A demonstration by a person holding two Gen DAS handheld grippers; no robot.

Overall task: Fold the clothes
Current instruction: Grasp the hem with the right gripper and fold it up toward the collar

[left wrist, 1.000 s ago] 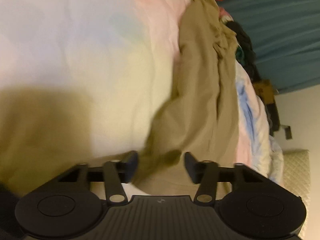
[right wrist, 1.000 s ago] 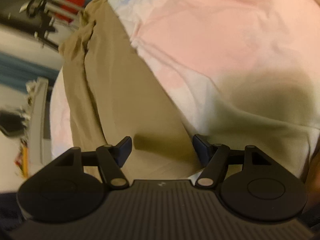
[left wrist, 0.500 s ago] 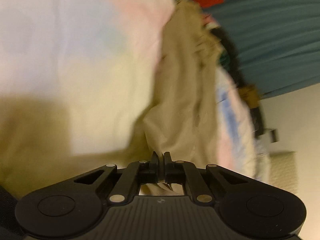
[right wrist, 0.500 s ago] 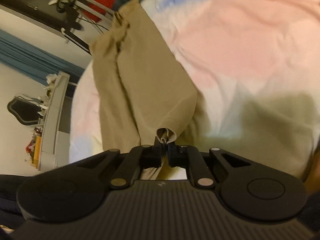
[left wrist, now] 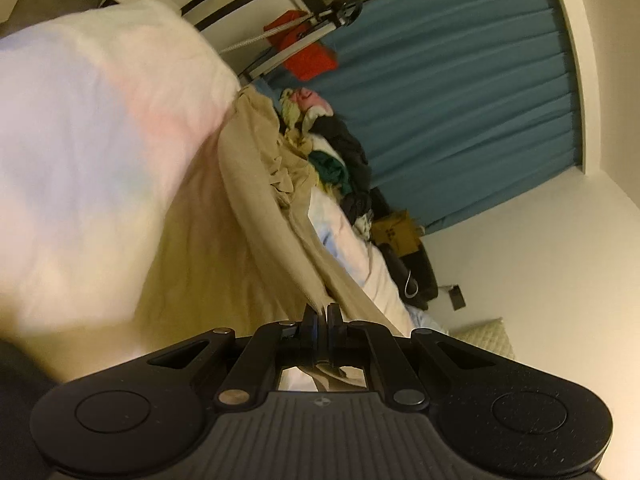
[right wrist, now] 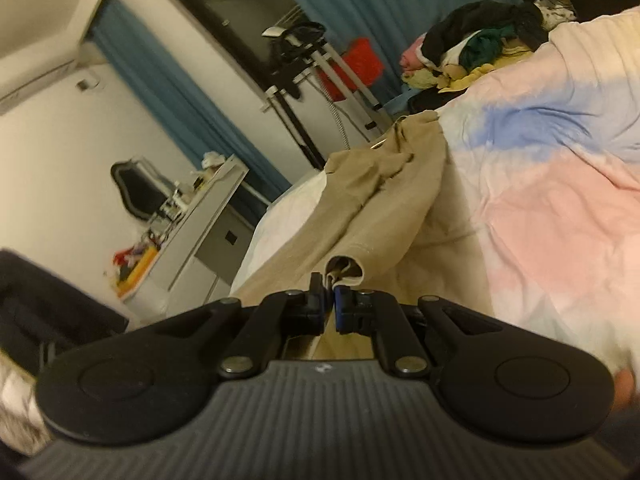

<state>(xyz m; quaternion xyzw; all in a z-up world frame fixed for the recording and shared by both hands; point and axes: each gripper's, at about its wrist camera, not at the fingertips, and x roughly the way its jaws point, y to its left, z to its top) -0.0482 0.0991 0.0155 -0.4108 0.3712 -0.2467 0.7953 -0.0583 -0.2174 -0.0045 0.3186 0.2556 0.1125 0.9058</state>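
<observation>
A pair of khaki trousers (left wrist: pixel 264 216) lies stretched along the pastel bed cover (left wrist: pixel 80 160), legs toward me and waistband far off. My left gripper (left wrist: pixel 321 314) is shut on the hem of one leg, which rises taut off the bed. In the right wrist view the same khaki trousers (right wrist: pixel 384 196) run away from me, and my right gripper (right wrist: pixel 329 300) is shut on the other leg's hem, whose cuff loops just above the fingertips. Both hems are lifted clear of the pastel cover (right wrist: pixel 540 208).
A heap of mixed clothes (left wrist: pixel 332 148) lies at the far end of the bed, also seen as the clothes heap (right wrist: pixel 472 52). Behind stand a blue curtain (left wrist: pixel 460 92), a red item on a metal rack (right wrist: pixel 356 68), a white desk (right wrist: pixel 200 216) and a cardboard box (left wrist: pixel 396 232).
Both grippers went from open over the trouser hems to shut on them. Since then both have risen, pulling the hems up off the bed, and the views have tilted toward the room.
</observation>
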